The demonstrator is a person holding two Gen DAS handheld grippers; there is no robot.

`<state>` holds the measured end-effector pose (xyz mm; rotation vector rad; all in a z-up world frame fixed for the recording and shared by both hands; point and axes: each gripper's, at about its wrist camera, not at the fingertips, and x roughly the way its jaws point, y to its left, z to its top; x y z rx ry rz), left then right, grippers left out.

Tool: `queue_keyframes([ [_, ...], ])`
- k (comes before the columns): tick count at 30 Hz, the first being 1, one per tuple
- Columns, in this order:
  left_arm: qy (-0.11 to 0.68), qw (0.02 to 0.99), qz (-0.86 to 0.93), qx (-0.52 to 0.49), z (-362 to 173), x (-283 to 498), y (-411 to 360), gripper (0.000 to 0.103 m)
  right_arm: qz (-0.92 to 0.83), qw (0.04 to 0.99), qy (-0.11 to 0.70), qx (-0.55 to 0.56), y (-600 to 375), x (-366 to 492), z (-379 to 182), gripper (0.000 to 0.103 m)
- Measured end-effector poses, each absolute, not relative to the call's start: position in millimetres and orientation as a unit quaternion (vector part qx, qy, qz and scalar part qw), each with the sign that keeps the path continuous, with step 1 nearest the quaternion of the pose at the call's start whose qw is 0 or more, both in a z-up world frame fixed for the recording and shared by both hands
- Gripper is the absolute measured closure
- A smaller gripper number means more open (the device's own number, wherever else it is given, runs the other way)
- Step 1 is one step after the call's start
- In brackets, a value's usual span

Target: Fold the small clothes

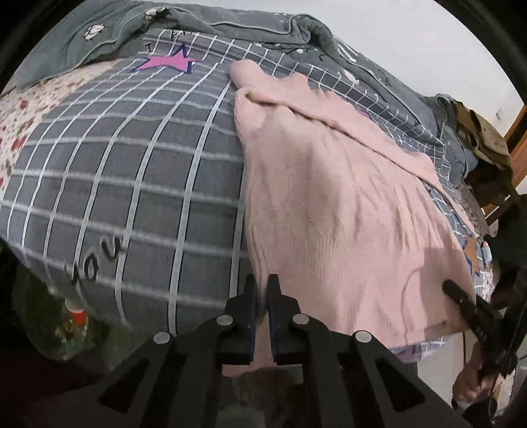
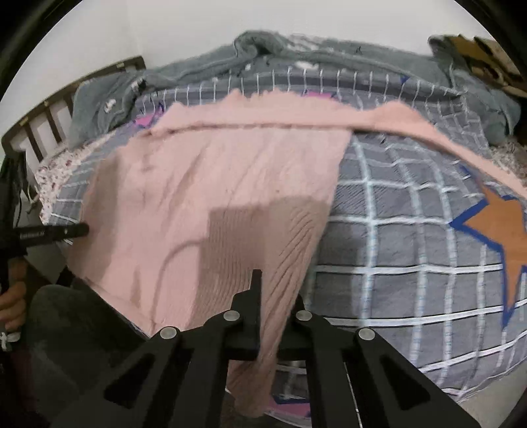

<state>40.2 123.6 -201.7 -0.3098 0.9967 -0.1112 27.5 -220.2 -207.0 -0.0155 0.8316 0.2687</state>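
Observation:
A pink knit sweater (image 1: 336, 204) lies spread on a grey checked bed cover (image 1: 131, 171); it also shows in the right wrist view (image 2: 204, 197). My left gripper (image 1: 262, 286) is shut on the sweater's near left hem corner at the bed's front edge. My right gripper (image 2: 273, 289) is shut on the sweater's near right hem corner, with the pink cloth draped between its fingers and over the right one. The right gripper also shows in the left wrist view (image 1: 461, 296), and the left gripper in the right wrist view (image 2: 79, 230). One sleeve (image 2: 444, 135) stretches out to the far right.
A rumpled grey blanket (image 1: 230, 23) lies along the far side of the bed. A dark wooden headboard (image 2: 49, 112) stands at the left in the right wrist view. A brown wooden piece of furniture (image 1: 494, 184) with olive cloth is at the right. Floor clutter with a red item (image 1: 77, 317) lies below the bed's edge.

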Motion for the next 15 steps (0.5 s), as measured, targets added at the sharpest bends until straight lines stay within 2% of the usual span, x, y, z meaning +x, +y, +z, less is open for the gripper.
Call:
queue_keyframes([
  [5,0.487,0.861,-0.031,-0.148,-209.2,30.3,123.3,0.095,0.126,0.897,0.423,-0.002,-226.7,28.2,-217.2,0.098],
  [8,0.498,0.854,-0.012,-0.152,-207.3,33.1,130.1,0.093,0.143,0.882,0.449,-0.006,-223.0,31.1,-225.0,0.094],
  [10,0.492,0.858,0.0,-0.147,-200.6,35.8,134.0,0.086,0.148,0.883,0.445,-0.013,-223.6,29.4,-223.1,0.091],
  [12,0.478,0.866,0.009,-0.146,-191.2,40.9,138.6,0.068,0.144,0.891,0.43,-0.018,-228.1,27.4,-214.5,0.083],
  [13,0.469,0.871,0.012,-0.145,-184.6,46.2,140.3,0.066,0.143,0.894,0.424,-0.02,-231.0,27.8,-209.2,0.074],
  [14,0.461,0.876,0.011,-0.143,-179.0,50.9,141.9,0.059,0.141,0.898,0.416,-0.021,-233.9,29.4,-203.5,0.069],
  [15,0.454,0.88,0.012,-0.142,-173.8,56.6,142.1,0.048,0.139,0.901,0.409,-0.023,-236.1,31.0,-199.1,0.068],
])
